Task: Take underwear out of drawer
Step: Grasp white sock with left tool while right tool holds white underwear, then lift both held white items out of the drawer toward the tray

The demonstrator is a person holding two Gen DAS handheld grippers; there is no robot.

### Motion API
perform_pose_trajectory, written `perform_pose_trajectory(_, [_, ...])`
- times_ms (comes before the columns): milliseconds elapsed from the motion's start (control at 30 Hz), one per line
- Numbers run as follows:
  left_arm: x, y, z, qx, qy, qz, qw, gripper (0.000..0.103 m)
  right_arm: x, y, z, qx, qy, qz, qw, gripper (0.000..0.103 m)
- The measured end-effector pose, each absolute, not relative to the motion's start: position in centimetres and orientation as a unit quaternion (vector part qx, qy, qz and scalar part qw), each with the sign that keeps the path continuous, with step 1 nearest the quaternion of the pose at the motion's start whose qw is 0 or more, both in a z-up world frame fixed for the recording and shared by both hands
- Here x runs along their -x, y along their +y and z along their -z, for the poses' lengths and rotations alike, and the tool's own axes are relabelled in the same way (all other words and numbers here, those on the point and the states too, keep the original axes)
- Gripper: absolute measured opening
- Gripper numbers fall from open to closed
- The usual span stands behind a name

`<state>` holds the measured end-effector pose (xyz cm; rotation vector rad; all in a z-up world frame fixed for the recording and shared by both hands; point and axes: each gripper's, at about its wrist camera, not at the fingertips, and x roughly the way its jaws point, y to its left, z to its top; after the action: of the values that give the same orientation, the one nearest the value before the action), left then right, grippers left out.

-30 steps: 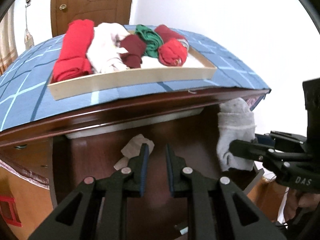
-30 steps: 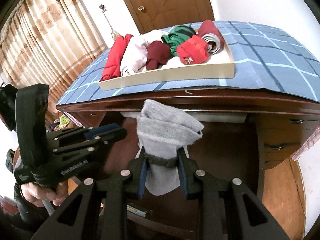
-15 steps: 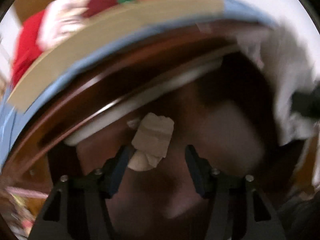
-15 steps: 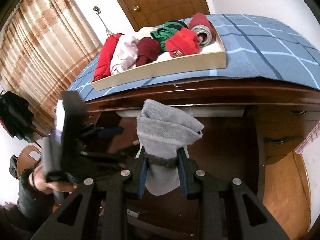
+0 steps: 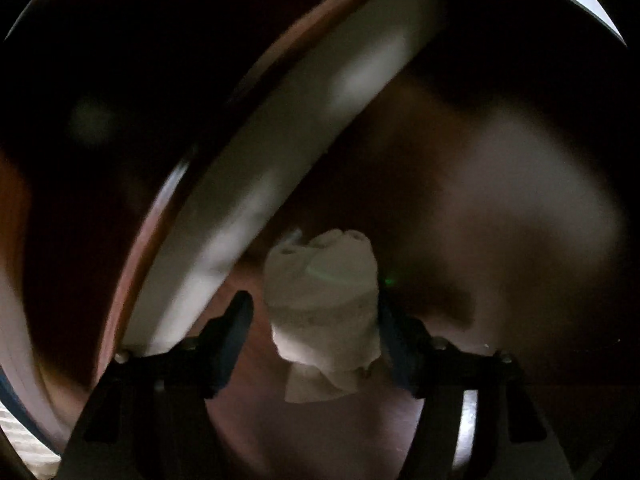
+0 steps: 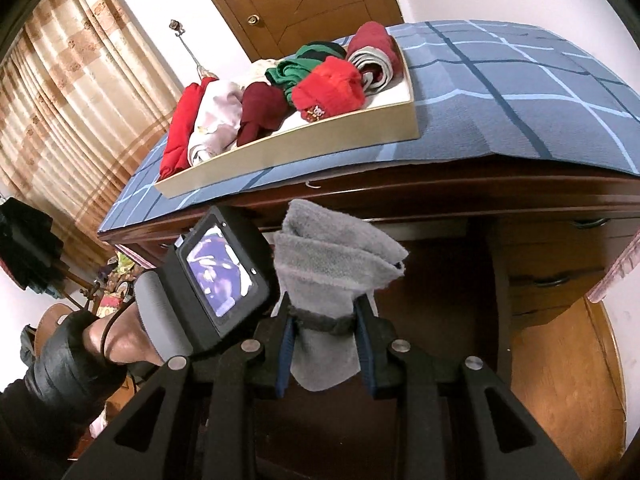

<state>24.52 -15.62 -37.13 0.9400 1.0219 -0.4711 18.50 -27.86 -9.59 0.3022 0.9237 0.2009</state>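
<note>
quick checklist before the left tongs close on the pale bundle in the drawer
1. Bundle between the left tongs: ok, it lies between the fingers.
2. Left tongs wide enough: ok, jaws are opening; the right-side finger is close against the bundle, the other stands clear.
3. Bundle alone, nothing else caught: cannot tell, the drawer is dark and blurred.
4. Right tongs grip secure: ok, shut on the grey cloth.
5. Space in the tray: ok, bare white floor shows near the front.
</note>
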Motion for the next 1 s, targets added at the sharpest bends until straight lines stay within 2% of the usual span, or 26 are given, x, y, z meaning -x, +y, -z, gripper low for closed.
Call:
perform_pose_trajectory(67, [-24.5, -15.6, 37.3, -0.431, 0.464, 0.218, 0.742, 0.063, -18.7, -27.6, 9.8, -0.145, 0.446, -0.099, 0.877, 0.030])
perform_pose_trajectory(100, [-24.6, -15.5, 37.3, -0.423, 0.469, 0.226, 0.742, 0.058, -18.7, -27.5, 9.8, -0.146, 0.448, -0.101, 0.877, 0.030])
perform_pose_trajectory(133, [-24.5, -15.4, 37.3, -0.414, 0.475, 0.238, 0.739, 0.041, -18.7, -27.4, 9.8, -0.146, 0.448, -0.102, 0.876, 0.030])
perform_pose_trajectory(333, [-24.0, -14.6, 36.8, -0.369, 0.487, 0.279, 0.741, 0.031, -18.6, -27.1, 9.2, -0.143, 0.441, -0.099, 0.880, 0.030])
perform_pose_trajectory(400, [-23.7, -13.7, 35.2, -0.318, 0.492, 0.311, 0.749, 0.031, -18.4, -27.1, 9.0, -0.142, 0.439, -0.097, 0.882, 0.030])
perform_pose_trajectory(733, [-20.5, -8.3, 25.2, -0.121, 0.416, 0.344, 0.833, 0.031, -17.6, -27.2, 7.8, -0.145, 0.418, -0.087, 0.893, 0.030])
perform_pose_trajectory(1000, [-19.0, -5.0, 21.0, -0.071, 0.360, 0.264, 0.892, 0.032, -16.6, -26.7, 5.4, -0.132, 0.388, -0.083, 0.908, 0.030])
